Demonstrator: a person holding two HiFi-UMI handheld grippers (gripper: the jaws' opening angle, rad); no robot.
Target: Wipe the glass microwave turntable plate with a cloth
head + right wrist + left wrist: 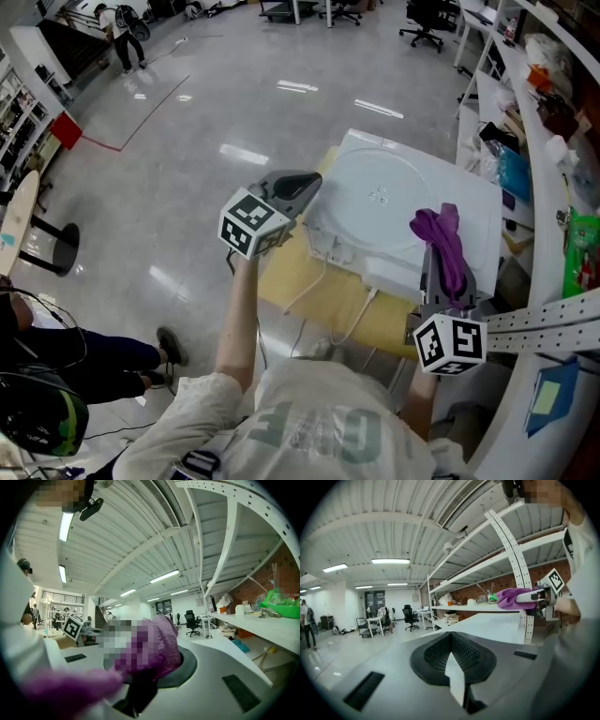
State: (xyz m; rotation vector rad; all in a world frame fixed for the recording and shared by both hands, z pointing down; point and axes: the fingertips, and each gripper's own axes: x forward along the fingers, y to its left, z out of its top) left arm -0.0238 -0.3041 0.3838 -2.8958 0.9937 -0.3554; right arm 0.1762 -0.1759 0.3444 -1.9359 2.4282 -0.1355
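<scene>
Wiping has not begun. The right claw (446, 267) grips the purple cloth (441, 230); the left claw (302, 185) is closed, empty. Next, lower the cloth onto the glass plate (380, 197).

Grey tongs (302, 185) bear black-and-white marker cubes (251, 225); the shirt (319, 422) is pale.

Open-plan lab/workshop, not a home. Polished grey floor (216, 112) with a red tape line (141, 117) at 10 o'clock, white perforated-steel shelving (525, 84) loaded with clutter at 3 o'clock, office chairs (427, 19) at 1 o'clock. Strip lights (390, 561) on a ribbed ceiling, desks (377, 620), brick wall (543, 576) behind the racks.
</scene>
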